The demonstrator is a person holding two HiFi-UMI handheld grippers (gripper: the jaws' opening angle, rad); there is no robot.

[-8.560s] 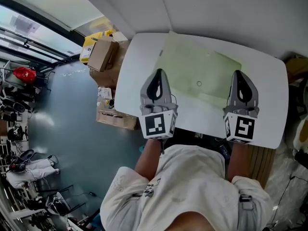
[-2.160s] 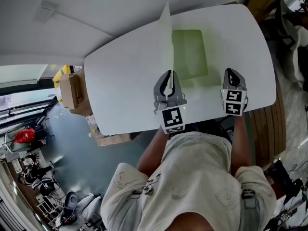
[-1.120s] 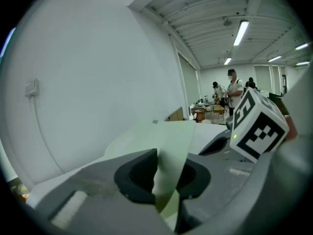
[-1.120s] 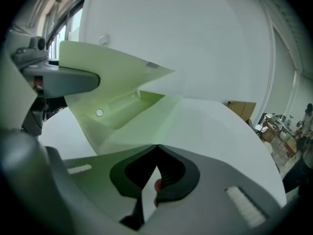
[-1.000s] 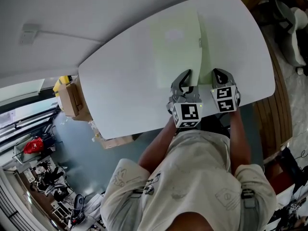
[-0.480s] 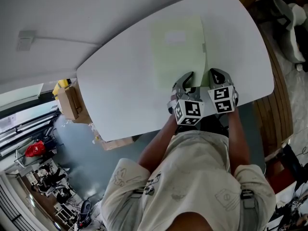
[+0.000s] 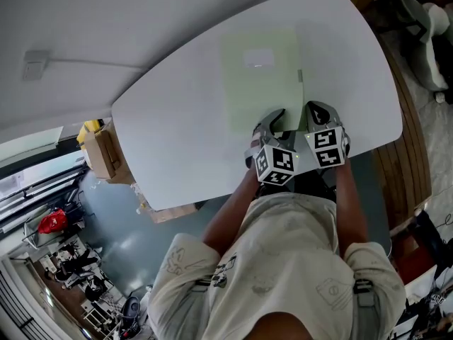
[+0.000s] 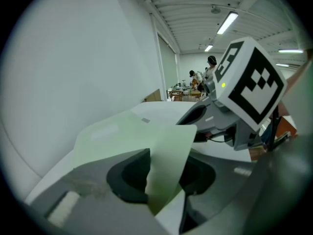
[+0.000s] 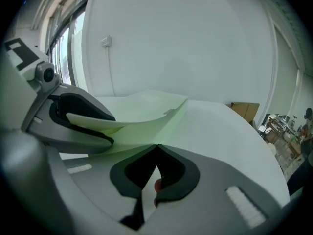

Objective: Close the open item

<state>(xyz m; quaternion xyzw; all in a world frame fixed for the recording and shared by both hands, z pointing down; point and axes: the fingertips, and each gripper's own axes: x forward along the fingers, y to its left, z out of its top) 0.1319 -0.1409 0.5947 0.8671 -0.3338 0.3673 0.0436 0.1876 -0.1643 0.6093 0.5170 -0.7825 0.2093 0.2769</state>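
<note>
A pale green folder (image 7: 259, 82) lies on the white table (image 7: 177, 112) with its cover folded over; the cover's near corner (image 8: 166, 146) still curls up off the sheet below. My left gripper (image 7: 277, 116) is at that corner. Its jaws have just been opening, and the cover corner stands loose between them (image 8: 168, 153). Right beside it, my right gripper (image 7: 312, 109) is shut on the folder's near edge (image 9: 156, 147). In the right gripper view the left gripper (image 9: 83, 117) shows with the curled cover (image 9: 132, 112) between its spread jaws.
The table's near edge (image 7: 212, 190) runs just under both grippers. Cardboard boxes (image 7: 99, 151) sit on the floor at the left. A wooden surface (image 7: 407, 154) and a chair lie to the right. The wall runs behind the table.
The folder's cover, open flat and then upright, has come over onto the folder. The left gripper has sunk with the corner, close beside the right gripper, which has stayed put.
</note>
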